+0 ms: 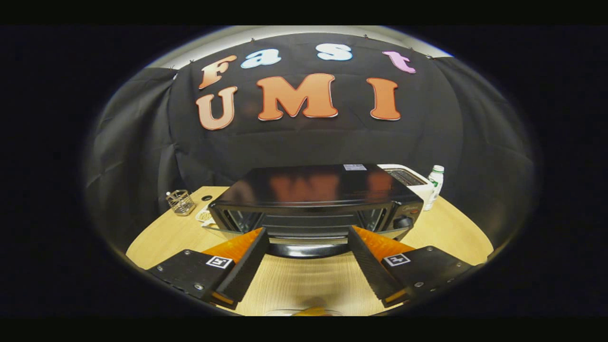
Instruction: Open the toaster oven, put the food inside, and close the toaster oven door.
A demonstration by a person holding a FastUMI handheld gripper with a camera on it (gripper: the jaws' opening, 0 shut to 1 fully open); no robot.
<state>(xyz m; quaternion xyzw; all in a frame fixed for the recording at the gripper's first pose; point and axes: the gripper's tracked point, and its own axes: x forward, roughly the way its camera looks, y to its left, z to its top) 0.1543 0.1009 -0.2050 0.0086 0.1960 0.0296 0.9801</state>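
A black toaster oven (pixel 313 187) stands on the round wooden table (pixel 156 242), just ahead of my fingers. Its door looks swung down towards me, with the dark handle (pixel 308 250) lying low between my fingertips and the wire racks showing behind it. My gripper (pixel 308 230) is open wide, one finger on each side of the handle, touching nothing. A blurred orange-yellow piece of food (pixel 311 311) on a clear plate sits on the table below and behind my fingers, mostly cut off.
A small wire basket (pixel 180 202) stands left of the oven. A white toaster (pixel 409 178) and a white bottle (pixel 435 186) stand to the oven's right rear. A pale object (pixel 204 216) peeks out by the oven's left side.
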